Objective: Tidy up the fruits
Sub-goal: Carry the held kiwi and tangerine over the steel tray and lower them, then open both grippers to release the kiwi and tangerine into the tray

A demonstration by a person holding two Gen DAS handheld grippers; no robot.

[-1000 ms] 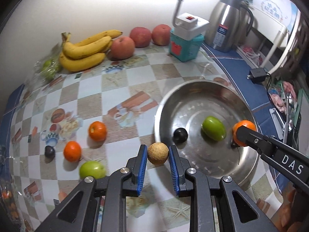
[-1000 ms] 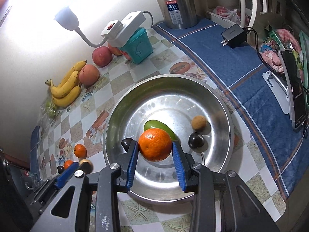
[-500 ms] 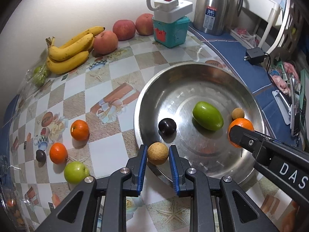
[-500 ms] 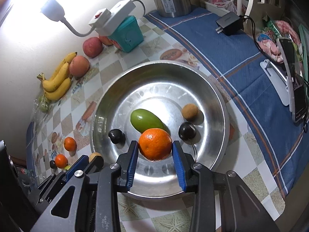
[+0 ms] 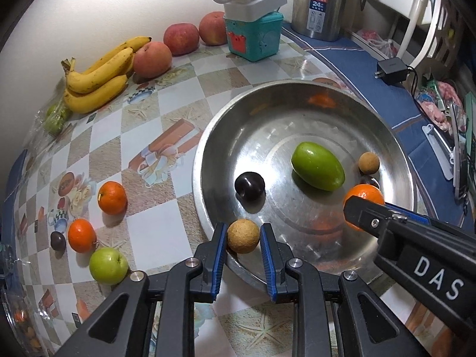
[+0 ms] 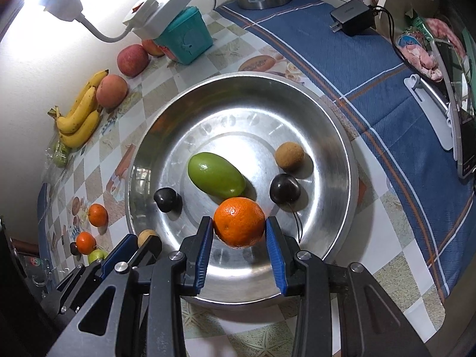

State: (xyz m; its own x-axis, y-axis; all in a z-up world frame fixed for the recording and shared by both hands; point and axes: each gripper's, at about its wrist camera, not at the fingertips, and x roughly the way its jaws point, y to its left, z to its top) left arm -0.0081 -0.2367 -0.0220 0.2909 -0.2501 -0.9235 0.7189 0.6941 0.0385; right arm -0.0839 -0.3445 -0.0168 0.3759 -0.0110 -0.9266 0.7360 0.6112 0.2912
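Observation:
My left gripper [image 5: 242,245] is shut on a small tan longan [image 5: 242,235] and holds it over the near left rim of the steel bowl [image 5: 220,136]. My right gripper [image 6: 239,236] is shut on an orange [image 6: 239,221] above the bowl's [image 6: 336,136] near side. In the bowl lie a green mango [image 6: 215,174], two dark plums [image 6: 168,198] [image 6: 284,187] and another longan [image 6: 289,156]. On the table left of the bowl sit two oranges [image 5: 112,197] [image 5: 81,235], a green apple [image 5: 108,265] and a small dark plum [image 5: 57,240].
Bananas [image 5: 98,74], three red apples [image 5: 152,59] and a bag of green fruit [image 5: 55,117] line the back wall. A teal box [image 5: 253,37] with a white power strip, a steel kettle [image 5: 321,3] and a black charger [image 5: 391,70] stand behind the bowl.
Both grippers have moved forward and lower toward the bowl, each still holding its fruit. The left gripper's longan now hangs over the bowl's rim.

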